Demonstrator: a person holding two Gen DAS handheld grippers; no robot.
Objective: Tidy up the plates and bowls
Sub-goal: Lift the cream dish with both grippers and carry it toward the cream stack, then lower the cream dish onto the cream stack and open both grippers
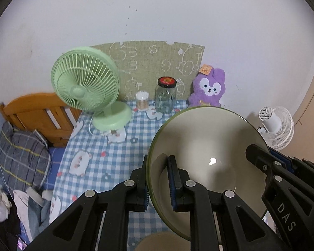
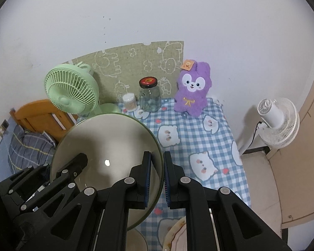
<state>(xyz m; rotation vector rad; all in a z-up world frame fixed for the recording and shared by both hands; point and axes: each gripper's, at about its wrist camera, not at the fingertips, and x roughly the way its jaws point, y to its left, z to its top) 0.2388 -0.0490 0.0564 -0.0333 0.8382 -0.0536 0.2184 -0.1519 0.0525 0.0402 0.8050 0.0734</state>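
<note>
A large green-rimmed bowl with a pale inside (image 1: 207, 146) is held above the checked tablecloth (image 1: 106, 152). My left gripper (image 1: 159, 179) is shut on its left rim, one finger inside and one outside. My right gripper (image 2: 157, 175) is shut on the bowl's right rim (image 2: 106, 144); its fingers (image 1: 261, 159) also show in the left wrist view. A beige dish (image 1: 163, 240) lies below the bowl, partly hidden. A patterned plate edge (image 2: 175, 234) lies at the bottom of the right wrist view.
A green desk fan (image 1: 85, 83), a cotton swab box (image 1: 142, 100), a glass jar with a black lid (image 1: 166, 97) and a purple plush (image 1: 209, 87) stand along the wall. A white fan (image 2: 278, 121) stands off the table's right. A wooden bed frame (image 1: 37, 115) is left.
</note>
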